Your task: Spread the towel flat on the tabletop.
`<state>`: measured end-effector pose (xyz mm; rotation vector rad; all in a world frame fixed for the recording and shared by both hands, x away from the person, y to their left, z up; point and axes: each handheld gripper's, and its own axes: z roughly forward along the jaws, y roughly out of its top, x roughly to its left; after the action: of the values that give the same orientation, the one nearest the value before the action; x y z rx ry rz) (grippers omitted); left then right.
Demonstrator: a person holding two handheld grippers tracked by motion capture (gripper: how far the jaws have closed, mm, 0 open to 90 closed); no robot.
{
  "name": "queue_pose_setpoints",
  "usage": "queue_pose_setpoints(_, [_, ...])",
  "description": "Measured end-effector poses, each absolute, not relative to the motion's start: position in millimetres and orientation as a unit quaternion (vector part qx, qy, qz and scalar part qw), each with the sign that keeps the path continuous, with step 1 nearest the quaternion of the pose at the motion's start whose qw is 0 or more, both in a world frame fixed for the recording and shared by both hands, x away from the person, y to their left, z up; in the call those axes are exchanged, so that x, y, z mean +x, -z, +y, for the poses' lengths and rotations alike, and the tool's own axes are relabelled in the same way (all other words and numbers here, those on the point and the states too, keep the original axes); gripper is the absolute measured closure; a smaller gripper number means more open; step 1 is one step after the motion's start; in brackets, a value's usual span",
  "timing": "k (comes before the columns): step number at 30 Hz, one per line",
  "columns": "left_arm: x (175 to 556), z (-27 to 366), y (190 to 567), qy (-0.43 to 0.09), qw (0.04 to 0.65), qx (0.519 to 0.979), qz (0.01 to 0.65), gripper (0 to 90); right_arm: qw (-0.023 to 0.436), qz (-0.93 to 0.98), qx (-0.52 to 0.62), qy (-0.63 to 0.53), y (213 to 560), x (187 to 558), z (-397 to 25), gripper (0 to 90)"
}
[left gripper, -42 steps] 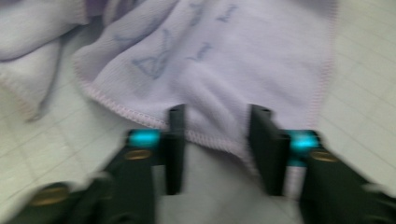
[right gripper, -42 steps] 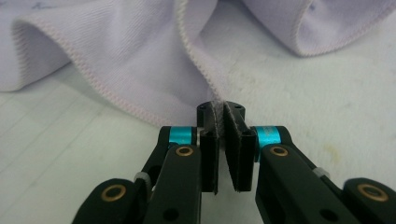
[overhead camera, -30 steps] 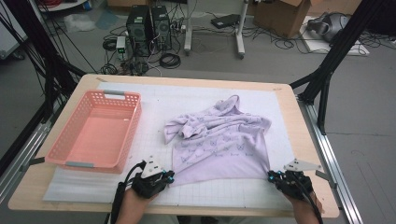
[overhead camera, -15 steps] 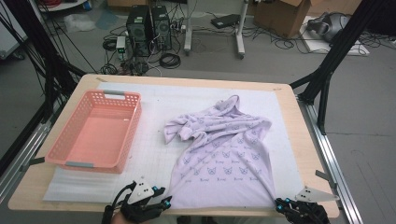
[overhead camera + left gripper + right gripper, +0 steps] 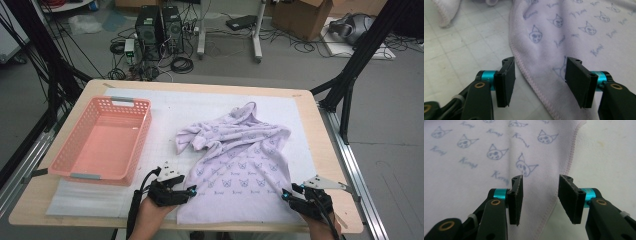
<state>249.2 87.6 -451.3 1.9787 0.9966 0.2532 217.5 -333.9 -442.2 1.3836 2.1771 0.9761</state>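
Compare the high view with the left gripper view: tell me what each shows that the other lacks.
High view alone: the pink basket, the right tongs at the towel's other near corner, the wooden table, computers on the floor. Left gripper view alone: the stitched hem running between the open jaws, and the printed cat faces up close. Both: the lilac towel and the left tongs.

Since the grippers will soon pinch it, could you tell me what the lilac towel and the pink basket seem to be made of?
The lilac towel looks like soft, matte fleece or terry: fuzzy nap, stitched hem, limp folds, printed cat faces. The pink basket looks like moulded plastic, slightly glossy, with rigid perforated lattice walls.
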Motion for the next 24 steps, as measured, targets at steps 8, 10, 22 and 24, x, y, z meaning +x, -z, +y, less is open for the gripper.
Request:
queue_pose_setpoints(8, [240.7, 88.8, 449.1, -0.138, 0.418, 0.821, 0.364, 84.4, 0.170, 0.786, 0.476, -0.356, 443.3, 215.8, -329.9, 85.3])
queue_pose_setpoints(10, [235.2, 99.6, 446.5, -0.135, 0.422, 0.818, 0.366, 84.9, 0.169, 0.793, 0.465, -0.356, 443.1, 212.9, -326.3, 85.9])
queue_pose_setpoints(22, [207.0, 151.4, 445.8, -0.105, 0.445, 0.801, 0.386, 82.3, 0.130, 0.832, 0.410, -0.351, 438.2, 189.3, -306.8, 86.7])
queue_pose_setpoints(24, [208.5, 145.0, 447.6, -0.094, 0.453, 0.796, 0.389, 72.2, 0.128, 0.825, 0.422, -0.352, 438.6, 183.1, -317.7, 86.9])
